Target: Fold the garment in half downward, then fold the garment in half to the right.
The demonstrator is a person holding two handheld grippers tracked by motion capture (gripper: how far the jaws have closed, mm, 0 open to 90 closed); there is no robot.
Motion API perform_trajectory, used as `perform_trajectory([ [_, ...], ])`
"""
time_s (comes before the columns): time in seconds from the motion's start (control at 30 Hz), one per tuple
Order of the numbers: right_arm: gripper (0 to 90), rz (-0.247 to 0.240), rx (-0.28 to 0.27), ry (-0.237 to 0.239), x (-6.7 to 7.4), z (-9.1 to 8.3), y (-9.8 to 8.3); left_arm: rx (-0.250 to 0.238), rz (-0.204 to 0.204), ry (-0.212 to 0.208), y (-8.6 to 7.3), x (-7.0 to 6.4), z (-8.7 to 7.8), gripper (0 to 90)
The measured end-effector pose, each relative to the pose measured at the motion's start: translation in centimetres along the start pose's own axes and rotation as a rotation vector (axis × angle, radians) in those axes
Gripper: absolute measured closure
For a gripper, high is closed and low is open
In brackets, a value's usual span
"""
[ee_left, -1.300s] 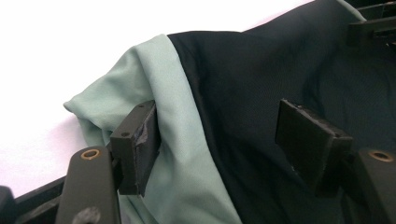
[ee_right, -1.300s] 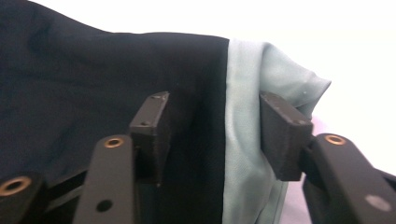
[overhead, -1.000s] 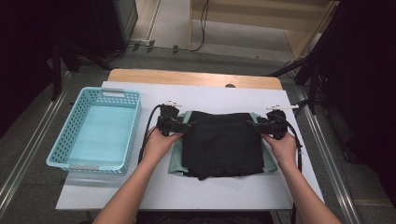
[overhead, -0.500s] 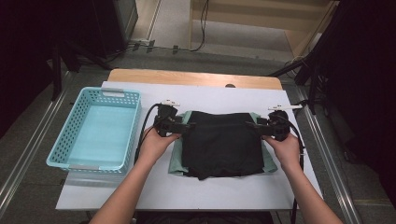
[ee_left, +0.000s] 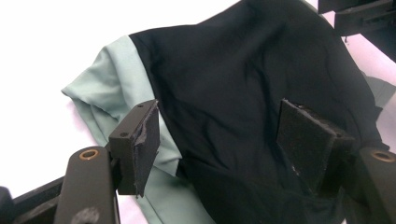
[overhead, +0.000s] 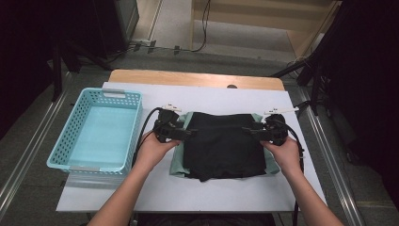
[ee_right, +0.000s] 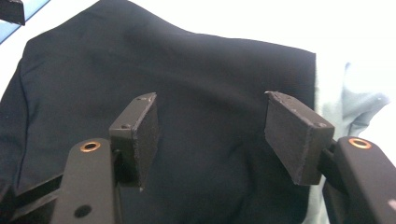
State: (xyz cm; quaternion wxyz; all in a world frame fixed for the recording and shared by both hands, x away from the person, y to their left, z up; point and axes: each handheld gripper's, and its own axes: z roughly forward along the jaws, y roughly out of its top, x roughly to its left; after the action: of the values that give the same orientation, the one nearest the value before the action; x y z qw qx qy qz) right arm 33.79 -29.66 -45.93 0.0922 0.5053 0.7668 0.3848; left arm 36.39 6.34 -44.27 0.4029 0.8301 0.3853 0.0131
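The black cloth (overhead: 223, 145) is covering most of the pale green cloth (overhead: 179, 155), leaving only its side strips showing.

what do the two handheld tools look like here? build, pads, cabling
Both tools, left and right, are black, with two flat block jaws faced in dark foam, brass-ringed holes in the arms, a black cable trailing off, and a pale plate on top. Forearms are bare, no sleeves.
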Motion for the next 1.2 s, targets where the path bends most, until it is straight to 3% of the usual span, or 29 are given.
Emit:
perform_trajectory([
  [0.17,33.8,-0.010,0.010,0.007,0.3,0.1,-0.1,0.004,-0.003,-0.021,-0.3,-0.2,-0.3,31.6],
  [0.63,33.5,-0.037,0.020,0.030,1.5,0.7,0.0,0.029,0.043,-0.037,-1.9,-1.2,-1.4,31.5],
  [1.03,33.4,-0.058,0.027,0.047,2.1,1.1,-0.1,0.050,0.082,-0.035,-3.0,-1.8,-1.7,31.6],
  [1.2,33.4,-0.067,0.035,0.060,2.5,1.4,0.0,0.056,0.080,-0.036,-3.4,-1.8,-1.8,31.6],
])
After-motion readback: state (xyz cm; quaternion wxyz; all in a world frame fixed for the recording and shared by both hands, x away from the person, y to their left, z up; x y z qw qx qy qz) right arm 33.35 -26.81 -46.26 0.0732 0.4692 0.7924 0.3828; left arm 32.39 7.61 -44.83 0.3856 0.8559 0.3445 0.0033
